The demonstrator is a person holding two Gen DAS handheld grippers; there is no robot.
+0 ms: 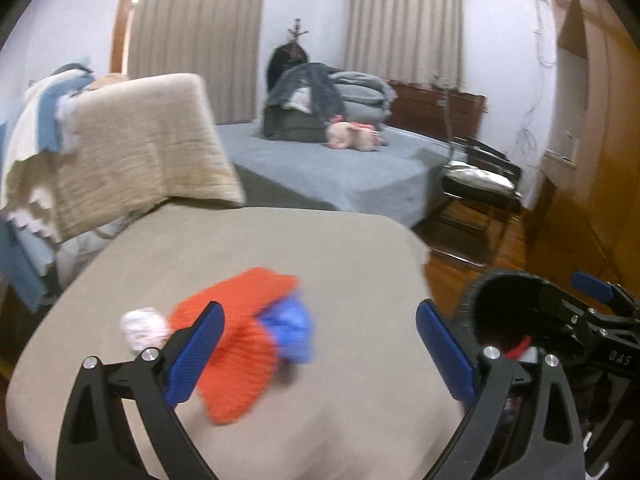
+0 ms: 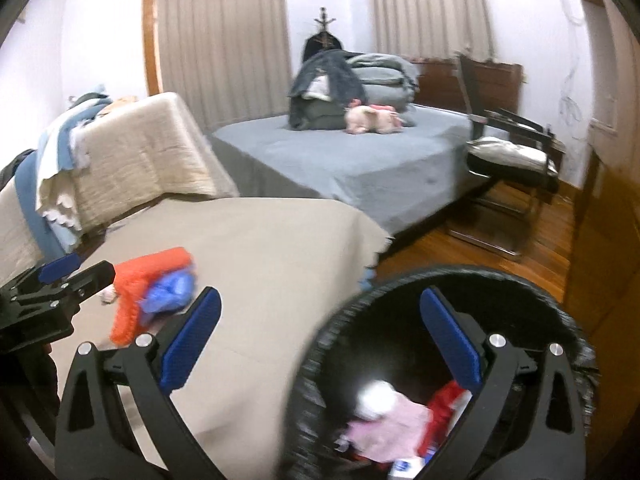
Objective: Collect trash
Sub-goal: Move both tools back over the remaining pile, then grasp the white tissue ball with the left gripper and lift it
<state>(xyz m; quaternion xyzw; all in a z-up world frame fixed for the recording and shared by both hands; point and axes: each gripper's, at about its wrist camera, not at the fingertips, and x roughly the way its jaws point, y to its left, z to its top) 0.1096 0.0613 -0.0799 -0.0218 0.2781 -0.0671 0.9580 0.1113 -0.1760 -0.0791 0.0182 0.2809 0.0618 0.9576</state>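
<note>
- Left wrist view: the left gripper point(image 1: 320, 344) has its fingers point(image 1: 196, 354) spread wide with nothing pressed between them. Beyond them, an orange-red wrapper point(image 1: 236, 344), a blue wrapper point(image 1: 290, 330) lying against it and a small white crumpled scrap point(image 1: 142, 328) lie on the beige-covered bed point(image 1: 340, 264). The frame is blurred, so a closing made now could, I judge, miss the pile or catch the bed cover along with the trash.
- The wrappers overlap, so a pinch on the orange-red one alone may leave the blue one behind or drag it off the bed edge.
- The black trash bin point(image 1: 504, 304) stands just beside the bed at the right, with the other gripper over it; crossing paths could knock the two grippers together.
- Right wrist view: the right gripper point(image 2: 320, 346) also has its fingers point(image 2: 452, 344) wide apart and empty, poised over the black trash bin point(image 2: 320, 360), which already holds pink, red and white trash point(image 2: 384, 428).
- A low swing could clip the bin rim and tip it, spilling what is collected.
</note>
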